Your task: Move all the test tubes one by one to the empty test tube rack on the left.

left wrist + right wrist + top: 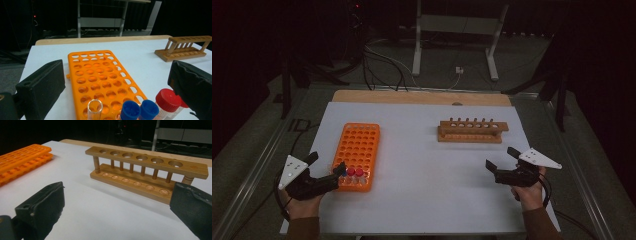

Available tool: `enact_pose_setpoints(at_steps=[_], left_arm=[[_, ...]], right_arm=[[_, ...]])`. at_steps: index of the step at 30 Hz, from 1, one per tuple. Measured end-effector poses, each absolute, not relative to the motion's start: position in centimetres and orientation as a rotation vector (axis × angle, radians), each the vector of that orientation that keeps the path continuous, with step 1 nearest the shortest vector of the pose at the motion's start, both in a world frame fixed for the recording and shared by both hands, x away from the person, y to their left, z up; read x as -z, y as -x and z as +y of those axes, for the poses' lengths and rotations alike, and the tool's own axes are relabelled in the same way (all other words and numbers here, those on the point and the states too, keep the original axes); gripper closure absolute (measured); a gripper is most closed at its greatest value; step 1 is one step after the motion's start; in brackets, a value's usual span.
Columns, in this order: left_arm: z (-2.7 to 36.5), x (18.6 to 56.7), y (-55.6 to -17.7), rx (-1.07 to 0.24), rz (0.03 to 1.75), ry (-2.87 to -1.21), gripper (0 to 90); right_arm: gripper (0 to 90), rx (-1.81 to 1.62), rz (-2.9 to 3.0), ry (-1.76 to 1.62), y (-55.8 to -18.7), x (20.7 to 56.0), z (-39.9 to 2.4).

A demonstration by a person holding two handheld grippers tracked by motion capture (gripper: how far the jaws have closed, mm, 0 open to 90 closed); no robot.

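Left gripper view: standing upright just ahead of the released left gripper [117,87], capped tubes [130,110] in the orange rack [95,72], right gripper [502,161] idling spread, well apart.

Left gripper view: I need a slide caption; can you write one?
Open left gripper faces the orange rack holding capped tubes.

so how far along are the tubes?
Done: capped tubes sit at the near end of the orange rack. In hand: nothing; left gripper open beside them, right gripper open. Left: wooden rack has no tubes in it.
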State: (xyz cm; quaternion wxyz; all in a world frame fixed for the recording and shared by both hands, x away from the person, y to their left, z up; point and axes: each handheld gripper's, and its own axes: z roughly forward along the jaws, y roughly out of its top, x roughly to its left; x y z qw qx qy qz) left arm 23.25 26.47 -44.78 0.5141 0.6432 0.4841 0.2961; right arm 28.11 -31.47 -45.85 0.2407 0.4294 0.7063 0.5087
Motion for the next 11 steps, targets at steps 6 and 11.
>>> enact_pose_setpoints(at_steps=[6, 11], left_arm=[[26.66, 44.85, -23.14, -0.712, 1.175, -1.524, 1.5], [26.68, 44.92, -23.19, -0.712, 1.182, -1.523, 1.4]], right_arm=[[0.0, -1.393, 1.924, -1.184, -28.01, 45.95, -31.62], [0.0, -1.393, 1.922, -1.192, -28.01, 46.0, -31.76]])
